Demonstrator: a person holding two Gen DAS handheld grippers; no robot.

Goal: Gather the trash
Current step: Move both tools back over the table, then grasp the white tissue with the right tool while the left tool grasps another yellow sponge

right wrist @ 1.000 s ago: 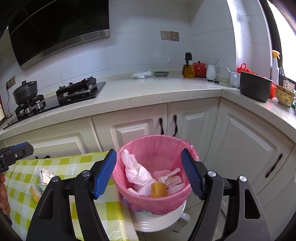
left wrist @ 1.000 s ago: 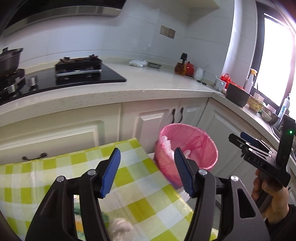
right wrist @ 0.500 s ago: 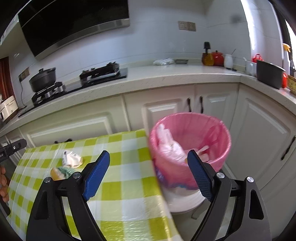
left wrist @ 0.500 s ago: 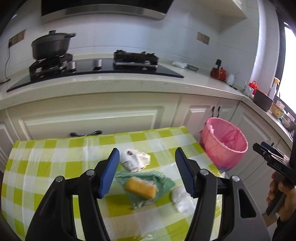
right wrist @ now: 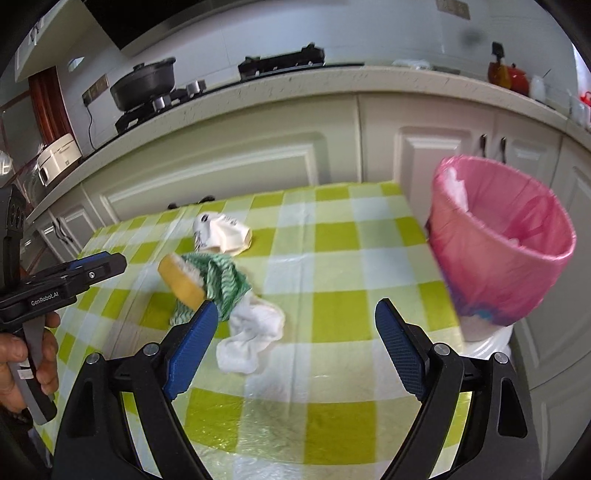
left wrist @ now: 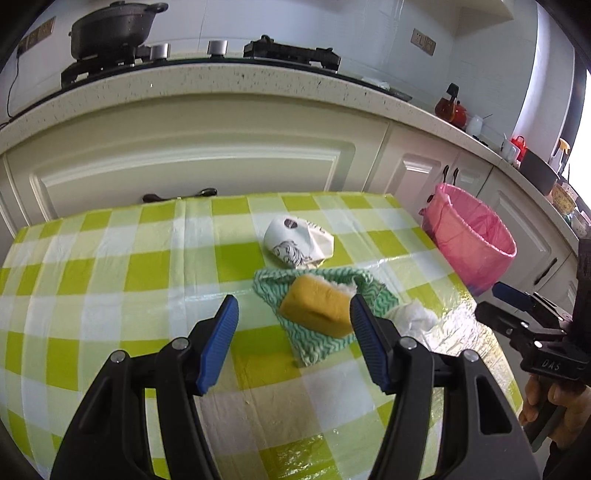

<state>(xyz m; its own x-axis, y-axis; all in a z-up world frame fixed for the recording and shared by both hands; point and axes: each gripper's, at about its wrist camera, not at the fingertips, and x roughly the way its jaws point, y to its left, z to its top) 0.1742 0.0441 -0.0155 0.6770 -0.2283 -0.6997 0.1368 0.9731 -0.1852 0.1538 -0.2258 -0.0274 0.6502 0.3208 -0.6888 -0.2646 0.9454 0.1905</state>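
Note:
On the green-checked table lie a crumpled white paper cup (left wrist: 299, 242), a yellow sponge (left wrist: 316, 306) on a green zigzag cloth (left wrist: 373, 291), and a white tissue wad (left wrist: 412, 317). My left gripper (left wrist: 292, 300) hovers open over the table, the sponge just beyond its right finger. In the right wrist view the tissue wad (right wrist: 251, 336) lies just beyond my right gripper (right wrist: 295, 310), whose jaws stand wide open with nothing between them. The sponge (right wrist: 181, 282) is by its left fingertip. The pink-lined bin (right wrist: 498, 240) stands off the table's right end with trash inside.
White cabinets and a speckled counter (left wrist: 221, 79) run behind the table, with a black pot (left wrist: 110, 27) on the stove. A hand holds each gripper's handle at the frame edges. The table's near part (right wrist: 332, 369) is bare cloth under clear plastic.
Both views have swung left from the pink bin onto the table and come lower and closer to the trash. The right gripper's jaws have widened.

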